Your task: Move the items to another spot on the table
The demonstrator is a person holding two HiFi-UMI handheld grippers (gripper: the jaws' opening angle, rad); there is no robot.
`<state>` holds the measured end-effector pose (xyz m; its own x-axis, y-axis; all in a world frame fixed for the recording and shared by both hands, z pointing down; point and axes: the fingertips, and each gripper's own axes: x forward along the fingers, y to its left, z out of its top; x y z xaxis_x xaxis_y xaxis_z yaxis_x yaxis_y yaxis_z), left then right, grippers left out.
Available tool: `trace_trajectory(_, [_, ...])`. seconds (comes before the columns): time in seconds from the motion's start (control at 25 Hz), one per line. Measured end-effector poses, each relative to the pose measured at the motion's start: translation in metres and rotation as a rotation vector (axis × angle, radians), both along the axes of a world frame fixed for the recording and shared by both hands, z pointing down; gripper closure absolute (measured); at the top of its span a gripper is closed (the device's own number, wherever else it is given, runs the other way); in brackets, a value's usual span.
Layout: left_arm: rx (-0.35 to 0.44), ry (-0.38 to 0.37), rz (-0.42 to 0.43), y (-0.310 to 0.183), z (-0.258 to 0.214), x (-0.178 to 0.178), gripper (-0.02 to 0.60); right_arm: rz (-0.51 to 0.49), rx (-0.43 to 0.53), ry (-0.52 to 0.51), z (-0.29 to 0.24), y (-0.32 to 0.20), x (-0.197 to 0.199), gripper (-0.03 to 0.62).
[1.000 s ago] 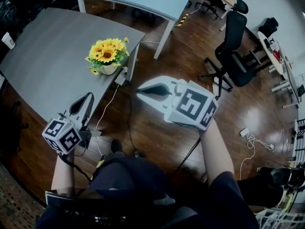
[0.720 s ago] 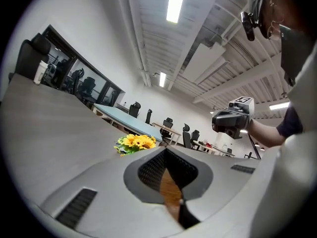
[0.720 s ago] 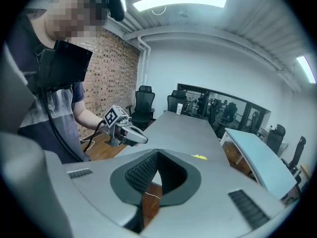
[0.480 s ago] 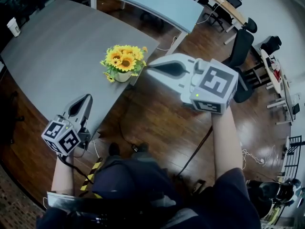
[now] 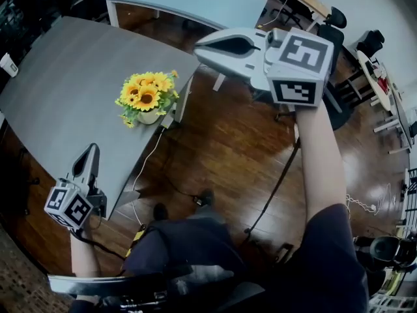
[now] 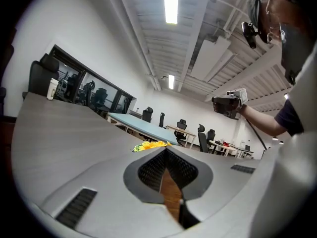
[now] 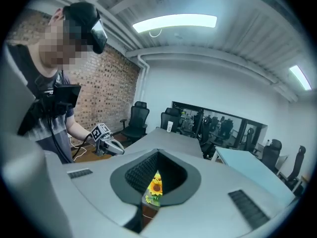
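nothing looks moved yet: the small white pot of yellow sunflowers [image 5: 146, 100] stands near the corner of the grey laminate table [image 5: 58, 90]. the left gripper [image 5: 90, 150] and the right gripper [image 5: 201, 44] are both closed, empty and apart from it.

A light blue table [image 5: 195, 2] stands on the dark wooden floor [image 5: 241, 155]. Black office chairs [image 5: 370, 42] stand beyond it, beside a white desk [image 5: 383, 83] at the right edge. A white cup [image 5: 8, 64] stands at the far left of the head view. The right gripper view shows a brick wall [image 7: 106, 86], a long ceiling light [image 7: 176, 23] and a glazed partition [image 7: 218, 125].
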<state>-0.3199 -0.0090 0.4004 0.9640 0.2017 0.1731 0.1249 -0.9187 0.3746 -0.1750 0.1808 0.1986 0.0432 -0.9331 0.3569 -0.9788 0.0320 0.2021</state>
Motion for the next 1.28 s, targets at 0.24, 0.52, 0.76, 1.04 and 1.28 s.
trace_trajectory(0.24, [0.025,-0.016,-0.065,0.063,-0.004,0.039,0.580,0.037,-0.015,-0.090,0.027,0.081,0.061,0.611])
trace_trajectory(0.52, [0.069,-0.081,-0.070,0.142,-0.003,0.072,0.580,-0.108,-0.143,-0.158,0.119,0.142,0.057,0.611])
trace_trajectory(0.76, [0.110,-0.102,-0.129,0.168,-0.008,0.077,0.580,-0.107,-0.110,-0.238,0.147,0.167,0.074,0.611])
trace_trajectory(1.04, [0.130,-0.134,-0.162,0.165,0.007,0.089,0.580,-0.132,-0.087,-0.377,0.189,0.148,0.073,0.611])
trace_trajectory(1.28, [0.121,-0.146,-0.183,0.120,0.029,0.101,0.580,-0.178,-0.137,-0.391,0.211,0.094,0.072,0.611])
